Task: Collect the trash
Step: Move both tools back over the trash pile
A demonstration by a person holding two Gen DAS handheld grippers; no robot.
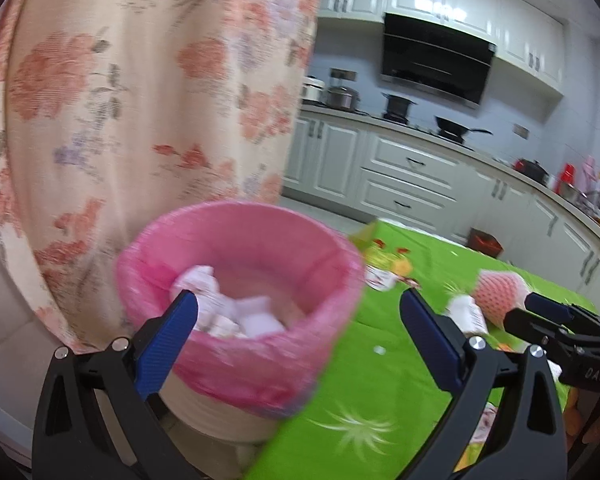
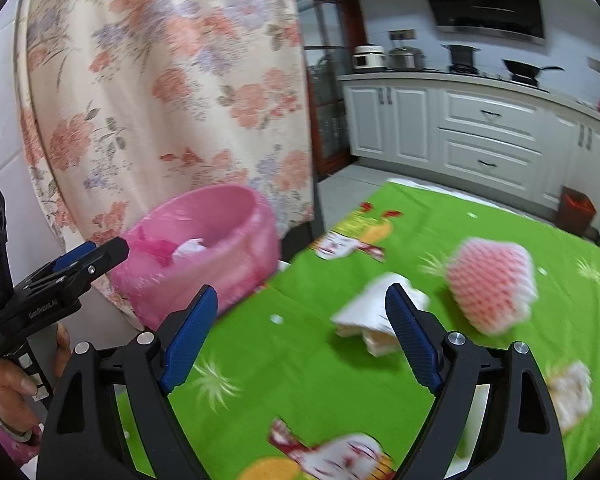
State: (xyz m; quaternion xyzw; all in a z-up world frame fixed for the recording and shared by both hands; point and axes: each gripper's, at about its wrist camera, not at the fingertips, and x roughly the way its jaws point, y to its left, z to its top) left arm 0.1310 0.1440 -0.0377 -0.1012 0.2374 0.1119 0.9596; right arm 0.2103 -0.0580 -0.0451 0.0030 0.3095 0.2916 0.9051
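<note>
The right gripper [image 2: 300, 332], jaws wide and empty, faced the crumpled paper [image 2: 374, 320] lying just ahead toward its right finger, nearer than the empty, wide left gripper [image 1: 300, 328].

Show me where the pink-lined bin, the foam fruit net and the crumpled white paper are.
pink-lined bin [image 1: 236, 364], left wrist view, front wall of the liner.
foam fruit net [image 2: 492, 284], right wrist view, middle of the mesh.
crumpled white paper [image 2: 364, 316], right wrist view, its left fold.

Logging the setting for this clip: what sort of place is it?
A home kitchen, most likely: range hood, pots on the counter and white cabinets. A table in a green cloth stands beside a pink-lined bin.
</note>
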